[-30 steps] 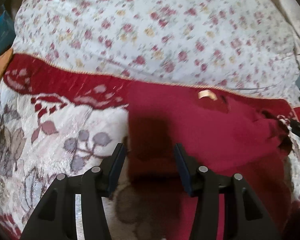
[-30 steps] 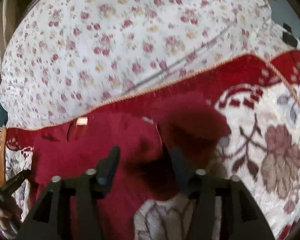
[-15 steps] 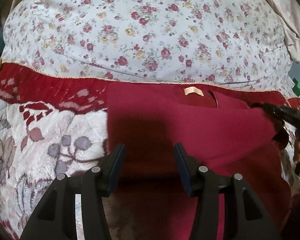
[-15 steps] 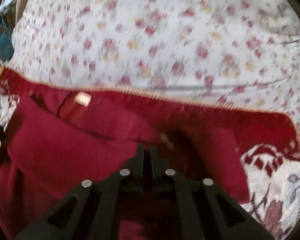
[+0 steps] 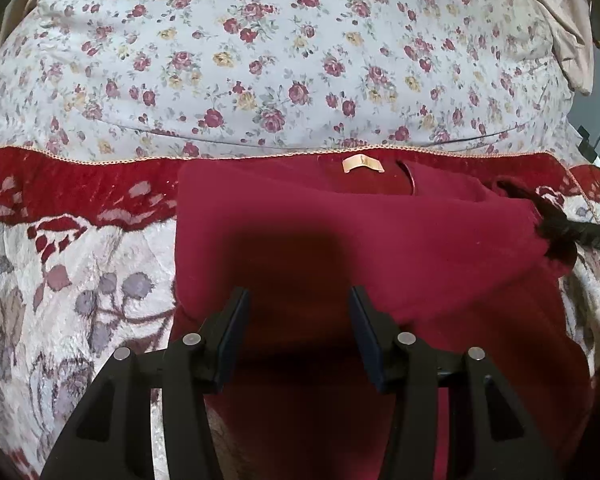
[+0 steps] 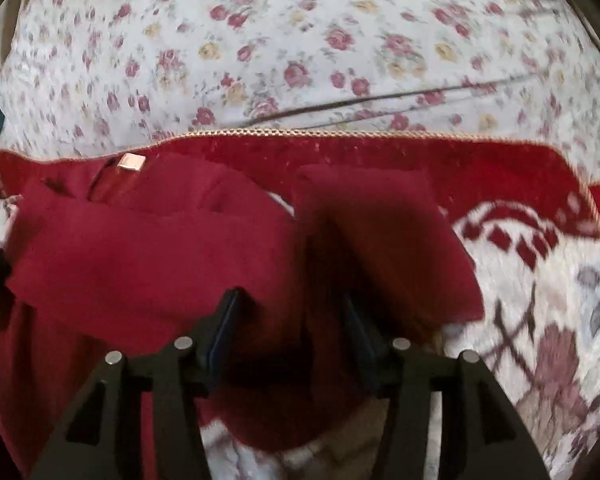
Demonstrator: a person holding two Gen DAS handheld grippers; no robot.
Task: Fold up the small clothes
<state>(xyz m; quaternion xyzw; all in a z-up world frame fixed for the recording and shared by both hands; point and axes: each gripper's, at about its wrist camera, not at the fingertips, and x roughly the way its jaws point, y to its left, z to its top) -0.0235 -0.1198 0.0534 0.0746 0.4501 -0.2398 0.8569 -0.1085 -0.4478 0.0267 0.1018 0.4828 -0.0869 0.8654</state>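
Half a second ago the right gripper [image 6: 290,322] was pinched shut on the cloth; now its two fingers stand apart and hold nothing. The left gripper [image 5: 298,320] has hardly moved, and its fingers are apart and hold nothing too. The red top [image 5: 340,240] lies flat on the patterned blanket [image 5: 80,280], with its small tan label [image 5: 362,164] at the far edge, next to the flowery sheet [image 5: 280,60]. One sleeve [image 6: 140,256] has been laid across the body of the top, so I think the sleeve fold on that side is done. The other sleeve [image 6: 380,240] sticks out over the blanket on the right. The top sits right under both grippers, and each pair of fingers hangs just over the red cloth. I think the next move is to pinch the loose sleeve near its end and lay it across the body as well. The cloth is soft and may bunch up, so the pinch should take only one layer.
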